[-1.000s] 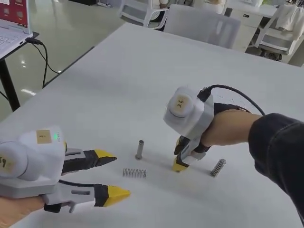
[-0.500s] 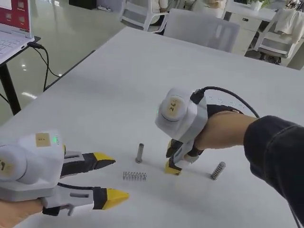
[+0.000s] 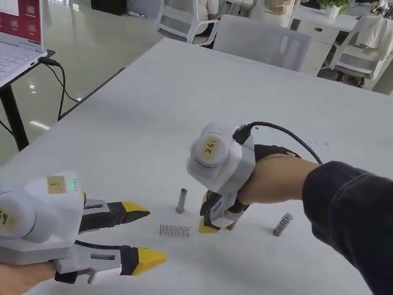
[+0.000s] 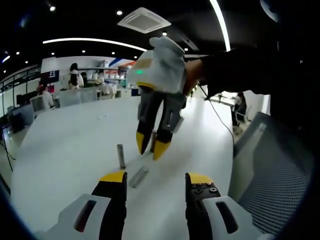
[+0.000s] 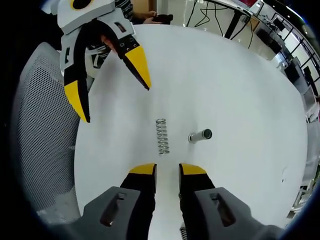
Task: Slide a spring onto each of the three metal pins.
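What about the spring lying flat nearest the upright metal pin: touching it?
Apart. The right gripper view shows a clear gap between the spring and the metal pin; the head view shows them separated too.

Round label (image 3: 210,147) on top of right gripper (image 3: 216,225): two digits, read as "24", second digit not certain. Square label (image 3: 56,183) on left gripper (image 3: 155,235), lower left of right gripper: print too small to be read. Laptop screen (image 3: 18,24), far upper left of right gripper: text illegible.
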Tool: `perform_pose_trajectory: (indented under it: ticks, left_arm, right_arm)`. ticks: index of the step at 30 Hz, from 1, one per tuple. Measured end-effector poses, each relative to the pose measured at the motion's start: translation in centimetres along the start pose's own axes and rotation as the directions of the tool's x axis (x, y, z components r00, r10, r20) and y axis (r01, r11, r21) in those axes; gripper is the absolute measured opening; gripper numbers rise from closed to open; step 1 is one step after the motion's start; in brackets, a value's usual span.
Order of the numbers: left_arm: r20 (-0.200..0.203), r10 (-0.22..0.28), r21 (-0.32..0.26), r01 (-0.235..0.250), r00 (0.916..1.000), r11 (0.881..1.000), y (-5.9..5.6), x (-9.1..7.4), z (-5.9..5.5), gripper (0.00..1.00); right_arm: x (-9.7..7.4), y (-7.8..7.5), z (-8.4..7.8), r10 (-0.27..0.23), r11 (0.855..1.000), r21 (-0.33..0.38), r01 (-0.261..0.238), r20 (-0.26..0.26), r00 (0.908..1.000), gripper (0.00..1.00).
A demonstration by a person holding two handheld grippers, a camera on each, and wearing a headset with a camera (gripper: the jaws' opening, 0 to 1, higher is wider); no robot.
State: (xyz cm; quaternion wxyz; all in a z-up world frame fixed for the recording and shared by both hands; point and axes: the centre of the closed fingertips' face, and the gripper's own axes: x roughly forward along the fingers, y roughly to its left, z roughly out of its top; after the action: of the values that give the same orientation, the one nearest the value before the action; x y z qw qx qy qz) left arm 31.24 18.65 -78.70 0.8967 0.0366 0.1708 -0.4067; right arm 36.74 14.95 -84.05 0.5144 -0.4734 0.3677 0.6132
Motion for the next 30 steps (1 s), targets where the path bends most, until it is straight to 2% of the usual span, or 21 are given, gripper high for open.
perform_pose_trajectory:
  ticks: [17,30]
  left_arm:
    - [-0.003,0.009,-0.007,-0.009,1.0,1.0,0.2,-0.1,-0.3,0.4]
    - [-0.006,0.013,-0.014,-0.013,0.9999,1.0,0.3,-0.3,-0.5,0.4]
  right_arm:
    - [1.6,0.3,1.1,0.017,1.0,-0.006,-0.017,0.022,0.9996,0.1]
    - [2.8,0.5,1.1,0.028,1.0,0.0,-0.028,0.009,0.9996,0.08]
